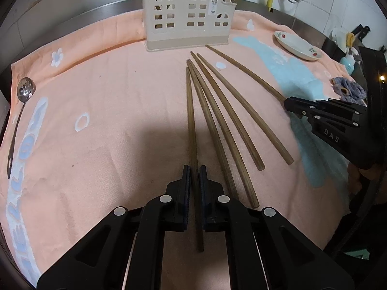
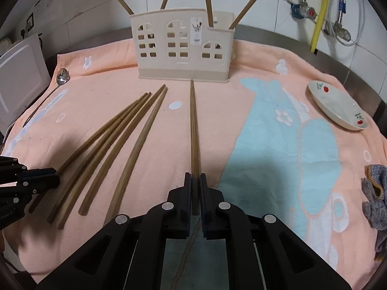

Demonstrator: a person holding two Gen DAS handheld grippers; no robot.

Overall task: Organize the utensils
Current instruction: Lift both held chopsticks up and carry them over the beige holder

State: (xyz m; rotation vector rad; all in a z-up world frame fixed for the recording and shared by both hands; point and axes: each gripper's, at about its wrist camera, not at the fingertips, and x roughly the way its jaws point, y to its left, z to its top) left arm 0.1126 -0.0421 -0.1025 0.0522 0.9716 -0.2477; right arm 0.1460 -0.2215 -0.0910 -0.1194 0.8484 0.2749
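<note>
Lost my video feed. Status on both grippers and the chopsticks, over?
Left gripper shut on one chopstick. Right gripper shut on another chopstick. Four loose chopsticks on towel. Holder ahead, path clear.

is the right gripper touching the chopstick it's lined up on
Touching: the right wrist view shows the right gripper with both pads closed against the chopstick.

On the peach towel [image 2: 254, 67] lay six loose wooden chopsticks: five fanned at about eight o'clock [image 2: 116, 145] and one [image 2: 193, 125] running toward twelve. Four more chopsticks [image 2: 208, 2] stood in one cream house-shaped utensil holder [image 2: 181, 48] at twelve o'clock. There was one slotted spoon [image 2: 61, 78] at ten o'clock, one cherry-printed dish [image 2: 336, 106] at two, and one grey rag [image 2: 375, 203] at four.
</note>
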